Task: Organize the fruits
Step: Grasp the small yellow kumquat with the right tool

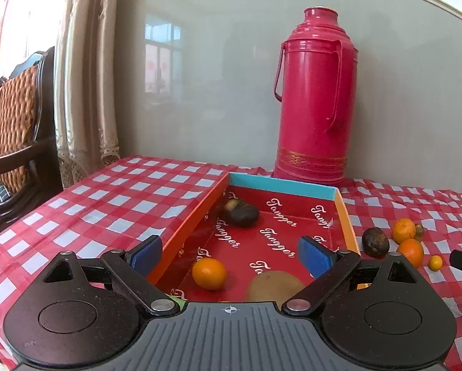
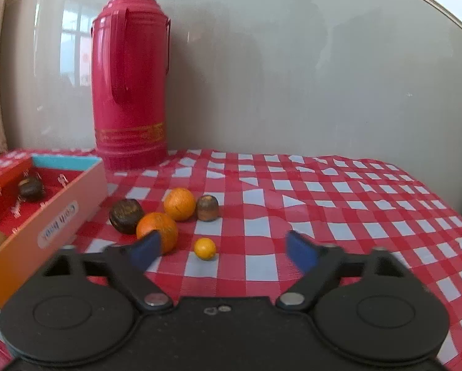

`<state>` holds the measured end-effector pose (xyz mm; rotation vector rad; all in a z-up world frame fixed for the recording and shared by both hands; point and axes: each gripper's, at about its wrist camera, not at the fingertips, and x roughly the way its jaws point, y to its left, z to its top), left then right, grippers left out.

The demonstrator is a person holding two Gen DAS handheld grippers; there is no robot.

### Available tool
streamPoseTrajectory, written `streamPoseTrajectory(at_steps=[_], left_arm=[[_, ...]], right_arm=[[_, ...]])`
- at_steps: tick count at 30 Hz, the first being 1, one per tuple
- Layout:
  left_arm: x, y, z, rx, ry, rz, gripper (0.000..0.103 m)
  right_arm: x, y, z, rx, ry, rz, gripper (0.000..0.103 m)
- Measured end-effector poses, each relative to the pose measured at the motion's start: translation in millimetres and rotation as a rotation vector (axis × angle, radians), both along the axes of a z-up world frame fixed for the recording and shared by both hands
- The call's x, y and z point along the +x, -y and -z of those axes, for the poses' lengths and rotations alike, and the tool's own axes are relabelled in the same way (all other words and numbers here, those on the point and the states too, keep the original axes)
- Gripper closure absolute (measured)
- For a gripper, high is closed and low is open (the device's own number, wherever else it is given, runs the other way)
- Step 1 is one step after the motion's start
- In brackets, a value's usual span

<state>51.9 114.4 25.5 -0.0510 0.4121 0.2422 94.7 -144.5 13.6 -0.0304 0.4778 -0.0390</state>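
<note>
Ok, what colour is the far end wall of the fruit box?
Light blue; the box's far wall shows best in the left wrist view.

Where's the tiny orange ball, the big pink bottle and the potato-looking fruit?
tiny orange fruit [image 2: 205, 248], right wrist view, middle of its skin.
pink thermos [image 1: 314, 92], left wrist view, middle of its body.
brown kiwi [image 1: 274, 284], left wrist view, its top, inside the box.

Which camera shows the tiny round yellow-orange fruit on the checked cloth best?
The right wrist view: the tiny round yellow-orange fruit lies whole, close ahead of the open right gripper. The left wrist view shows it only small, near the right edge.
</note>
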Motion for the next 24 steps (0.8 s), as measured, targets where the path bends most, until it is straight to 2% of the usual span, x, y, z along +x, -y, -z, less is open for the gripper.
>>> streamPoseTrajectory(at_steps=[6, 13, 18, 22, 24], left_arm=[[0, -7, 1, -0.013, 0.000, -0.015, 0.009], [-2, -25, 5, -0.014, -0.008, -0.042, 0.009], [-3, -42, 6, -0.039, -0.012, -0.072, 0.009], [-2, -52, 7, -0.054, -0.015, -0.086, 0.009], [-2, -54, 7, -0.059, -0.011, -0.091, 0.009]], right_arm=[[12, -1, 9, 0.000, -0.065, -0.012, 0.064], [33, -8, 17, -0.011, -0.100, -0.026, 0.074], [49, -10, 20, -0.005, -0.139, -0.018, 0.078], [58, -11, 26, -0.008, -0.177, -0.016, 0.091], [57, -13, 26, -0.018, -0.179, -0.016, 0.091]])
